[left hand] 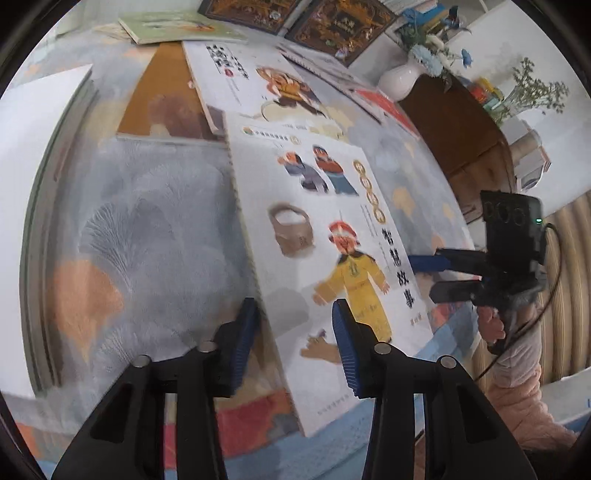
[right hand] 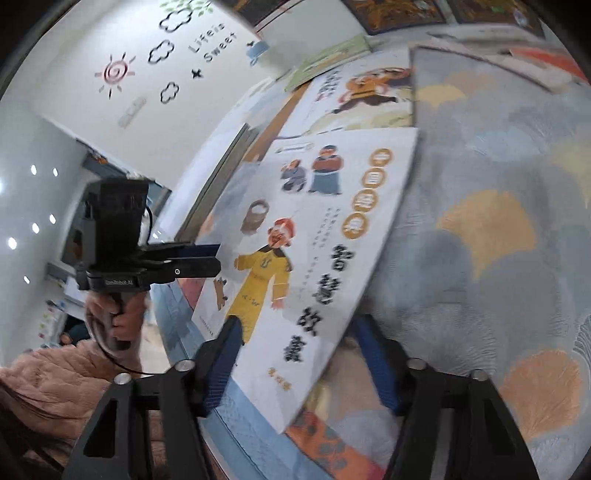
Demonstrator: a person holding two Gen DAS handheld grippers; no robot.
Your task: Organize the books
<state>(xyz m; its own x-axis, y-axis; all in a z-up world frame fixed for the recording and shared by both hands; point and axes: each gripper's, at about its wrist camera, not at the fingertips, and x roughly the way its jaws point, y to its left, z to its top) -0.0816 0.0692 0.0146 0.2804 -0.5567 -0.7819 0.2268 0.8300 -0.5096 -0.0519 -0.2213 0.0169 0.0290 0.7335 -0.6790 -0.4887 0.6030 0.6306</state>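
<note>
A white picture book (left hand: 332,229) (right hand: 325,221) with a yellow-robed figure on its cover lies tilted on the grey patterned mat (left hand: 147,221), its far end resting on a second white picture book (left hand: 251,85). My left gripper (left hand: 294,306) (right hand: 218,258) straddles its left edge with a narrow gap, and the pads are not visibly pressing. My right gripper (right hand: 295,325) (left hand: 421,277) straddles the near right corner. One finger is above the cover and one is under it, and the jaws stand apart.
An orange-brown book (left hand: 162,99), a green book (left hand: 166,26) and dark ornate books (left hand: 332,26) lie farther back. A white board or book (left hand: 40,122) sits at the left. A white vase (left hand: 400,79) stands on a wooden cabinet (left hand: 454,129). A hand (right hand: 118,317) holds the left gripper.
</note>
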